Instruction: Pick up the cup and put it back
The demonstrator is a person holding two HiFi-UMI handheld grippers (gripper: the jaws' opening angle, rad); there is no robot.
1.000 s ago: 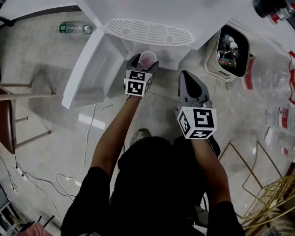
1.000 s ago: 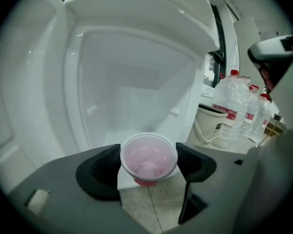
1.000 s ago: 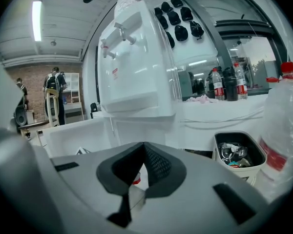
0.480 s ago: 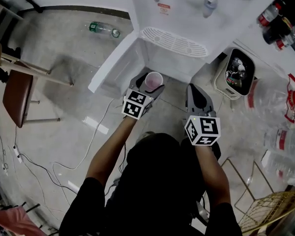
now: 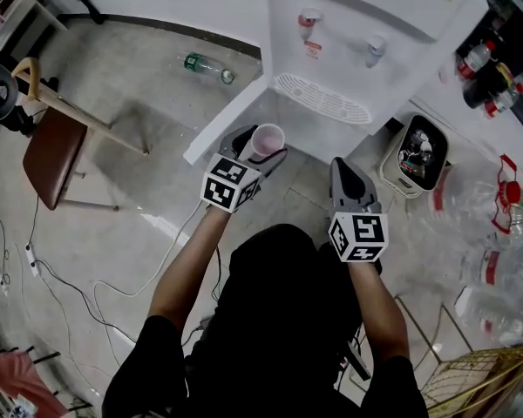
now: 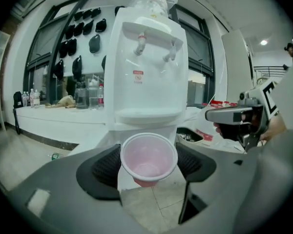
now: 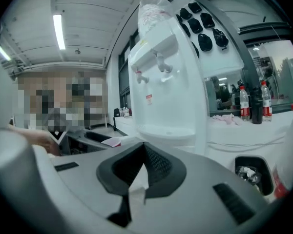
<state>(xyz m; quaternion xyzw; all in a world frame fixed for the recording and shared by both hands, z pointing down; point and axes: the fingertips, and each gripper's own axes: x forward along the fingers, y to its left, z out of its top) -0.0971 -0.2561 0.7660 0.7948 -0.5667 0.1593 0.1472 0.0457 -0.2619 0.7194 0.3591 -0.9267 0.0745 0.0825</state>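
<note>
Seen from the head view, only the mouth of the translucent pink plastic cup (image 5: pixel 267 140) showed. It was upright and empty, pinched by the left gripper (image 6: pixel 148 165) at 8 o'clock from the white water dispenser (image 5: pixel 366 24). The right gripper (image 7: pixel 138 172) was pressed together, empty.

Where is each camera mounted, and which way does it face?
Head view: on the person's head, looking steeply down; shows both arms, the left gripper and right gripper.
Left gripper view: on the left gripper, looking along jaws shut on a pale pink plastic cup toward a white water dispenser.
Right gripper view: on the right gripper, looking along its shut, empty jaws at the dispenser.
Shared: both gripper views face the dispenser, and each glimpses the other gripper.
</note>
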